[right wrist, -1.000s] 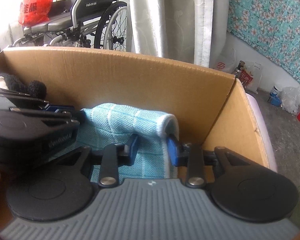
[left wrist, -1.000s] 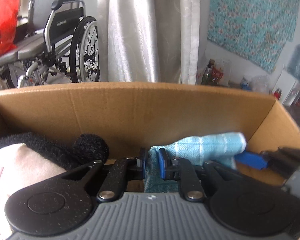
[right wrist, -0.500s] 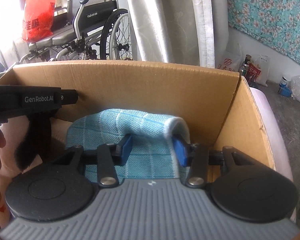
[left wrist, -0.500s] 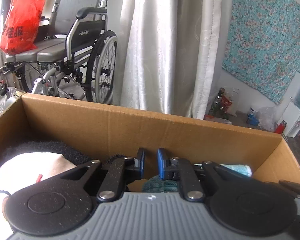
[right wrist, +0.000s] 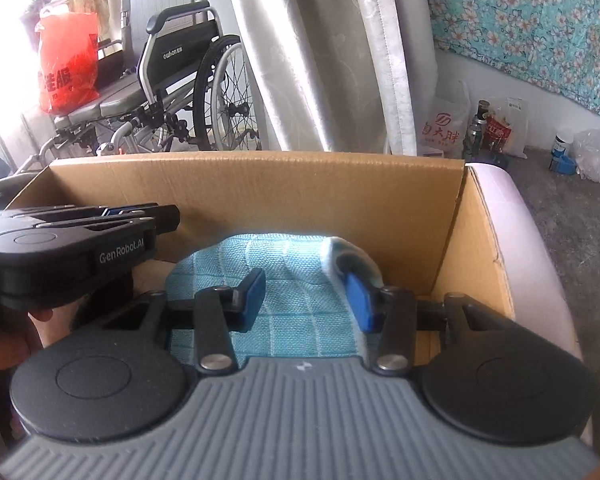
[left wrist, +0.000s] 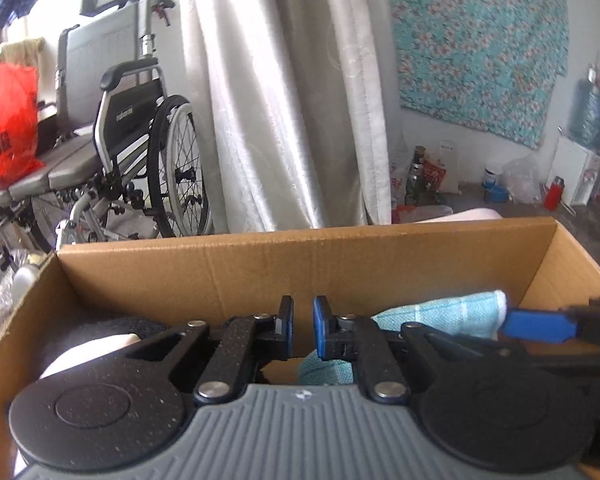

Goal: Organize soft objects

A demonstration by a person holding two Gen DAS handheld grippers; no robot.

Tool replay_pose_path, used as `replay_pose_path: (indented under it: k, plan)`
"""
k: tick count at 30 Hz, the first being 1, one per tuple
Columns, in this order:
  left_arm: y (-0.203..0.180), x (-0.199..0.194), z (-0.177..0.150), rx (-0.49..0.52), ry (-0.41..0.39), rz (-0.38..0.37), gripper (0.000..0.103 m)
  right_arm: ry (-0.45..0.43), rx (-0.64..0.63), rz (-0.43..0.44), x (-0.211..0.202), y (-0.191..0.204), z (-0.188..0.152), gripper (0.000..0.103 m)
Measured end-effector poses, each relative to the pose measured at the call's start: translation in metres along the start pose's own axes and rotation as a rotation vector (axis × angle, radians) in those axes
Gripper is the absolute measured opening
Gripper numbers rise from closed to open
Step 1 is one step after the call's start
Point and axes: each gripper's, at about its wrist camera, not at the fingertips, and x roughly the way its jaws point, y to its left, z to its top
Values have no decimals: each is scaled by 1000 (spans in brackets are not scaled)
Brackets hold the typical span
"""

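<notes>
Already the blue cloth (right wrist: 296, 280) lies in the box (right wrist: 260, 184), at its right end, by a black and white soft toy (left wrist: 100, 340) at the left end. Left gripper (left wrist: 302, 328) fingers nearly together, empty. Right gripper (right wrist: 306, 296) fingers apart, over the cloth, not squeezing. More things may wait outside.

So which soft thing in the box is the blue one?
The checked blue cloth at the box's right end; the other soft thing is black and white.

Left wrist view: my left gripper (left wrist: 303, 326) over the cardboard box (left wrist: 340, 256).
Its blue pads sit nearly together with nothing between them; a teal cloth (left wrist: 436, 314) lies lower right, a wheelchair (left wrist: 140, 152) stands upper left.
</notes>
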Motion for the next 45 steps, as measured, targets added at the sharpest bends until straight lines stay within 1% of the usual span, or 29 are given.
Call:
replay_pose_path:
  k: [1,2,4,5,6,9,11,13,14,15,16,18,20,22,24,26,27,29,32,33,34,35,36,37,39,40,41,43,45]
  plan:
    - [-5,-6,-1,41,0,-1,20,8,1,3,-6,-2,1,44]
    - [-8,-12,-1,73,4,-9,22,33,18,6,-9,-4,1,44]
    - [-13,-20,-1,98,65,-48,22,97,77,16,-14,-11,2,44]
    - [-15,-23,-1,100,92,-68,22,113,92,44,-17,-13,2,43]
    - [-17,-27,-2,110,123,-93,19,136,96,66,-21,-15,1,43]
    - [-21,-33,-4,129,211,-130,19,191,79,79,-30,-13,-1,43]
    - [-19,-33,-4,104,277,-148,19,218,82,96,-36,-13,-2,42]
    - [-10,-28,-5,27,367,-192,20,245,112,119,-42,-14,-2,42]
    - [-7,-27,-6,-1,381,-208,20,242,147,132,-46,-17,-1,43]
    - [-3,-28,-7,-30,365,-205,23,230,182,139,-52,-19,-1,43]
    - [-1,-28,-8,-37,340,-190,29,201,198,139,-59,-21,2,43]
    - [1,-28,-5,-18,254,-126,41,139,187,124,-70,-23,8,42]
    - [3,-23,-2,-16,208,-110,43,85,193,75,-77,-30,15,43]
    - [7,-11,3,-82,218,-137,43,73,227,59,-75,-39,20,43]
    - [10,2,6,-153,241,-142,43,103,292,85,-64,-49,23,43]
    - [10,10,10,-183,234,-143,48,86,287,70,-58,-48,27,43]
    - [8,13,11,-177,233,-144,51,90,275,66,-53,-43,29,46]
    - [2,21,13,-146,252,-137,57,84,248,41,-47,-37,33,47]
    - [-10,31,12,-61,274,-143,59,61,244,52,-44,-37,35,47]
    - [-13,34,10,-30,276,-137,58,60,248,64,-42,-39,37,47]
    - [-17,36,8,0,272,-130,48,59,251,72,-42,-40,38,47]
    - [-20,37,7,23,267,-126,34,58,250,84,-43,-42,38,47]
    - [-23,39,4,41,269,-136,4,56,250,94,-43,-43,38,47]
    - [-22,40,2,30,280,-143,1,57,247,103,-44,-45,39,47]
    - [-12,42,-2,-72,312,-166,0,59,243,125,-46,-46,38,47]
    - [-7,40,-4,-94,300,-169,0,60,252,137,-47,-47,38,46]
    - [-6,35,-5,-82,281,-164,0,61,267,151,-49,-48,37,46]
    - [-6,23,-5,-19,233,-136,0,73,284,174,-51,-50,37,46]
    - [-4,10,-2,-15,197,-147,0,94,302,188,-51,-50,37,46]
